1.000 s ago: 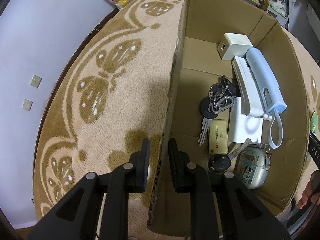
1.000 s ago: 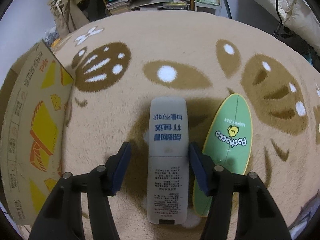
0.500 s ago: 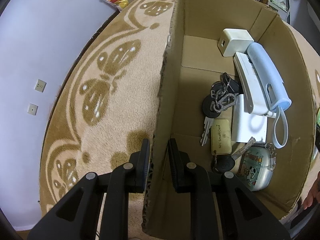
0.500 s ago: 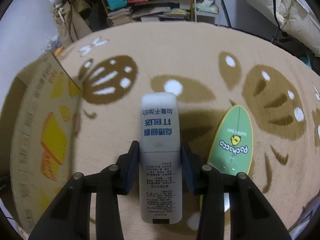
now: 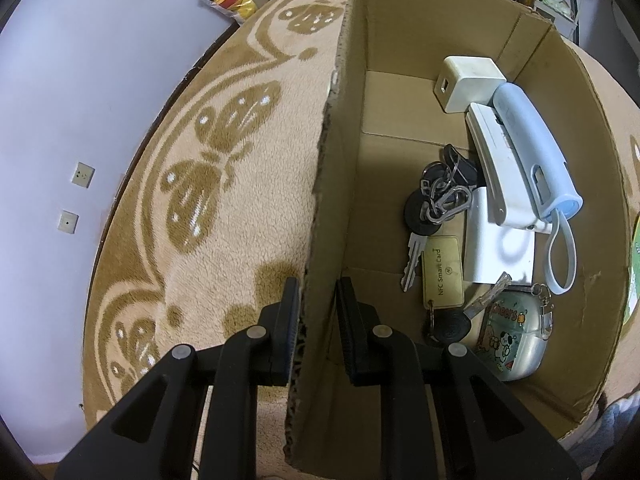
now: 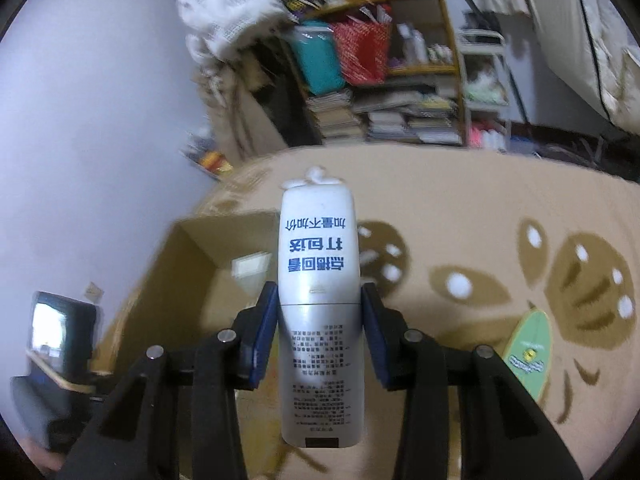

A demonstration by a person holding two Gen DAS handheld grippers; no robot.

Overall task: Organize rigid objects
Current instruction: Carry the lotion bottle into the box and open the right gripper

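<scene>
My left gripper (image 5: 318, 312) is shut on the left wall of an open cardboard box (image 5: 332, 184), one finger outside and one inside. The box holds a key bunch (image 5: 434, 208), a gold NFC card (image 5: 442, 272), a white charger block (image 5: 466, 82), a pale blue power bank (image 5: 532, 152) and a cartoon-printed case (image 5: 510, 334). My right gripper (image 6: 320, 308) is shut on a white tube with blue print (image 6: 318, 248), held in the air off the carpet. The box (image 6: 188, 264) shows behind it to the left.
A green board-shaped item (image 6: 528, 354) lies on the beige patterned carpet (image 6: 500, 224) to the right. Cluttered shelves with books (image 6: 400, 112) stand behind the carpet. A pale wall (image 5: 80, 100) borders the carpet on the left, and a dark object (image 6: 52, 344) sits at lower left.
My right gripper closed on the white tube and lifted it off the carpet, tilting up so that the box and shelves came into view. The left gripper kept its hold on the box wall.
</scene>
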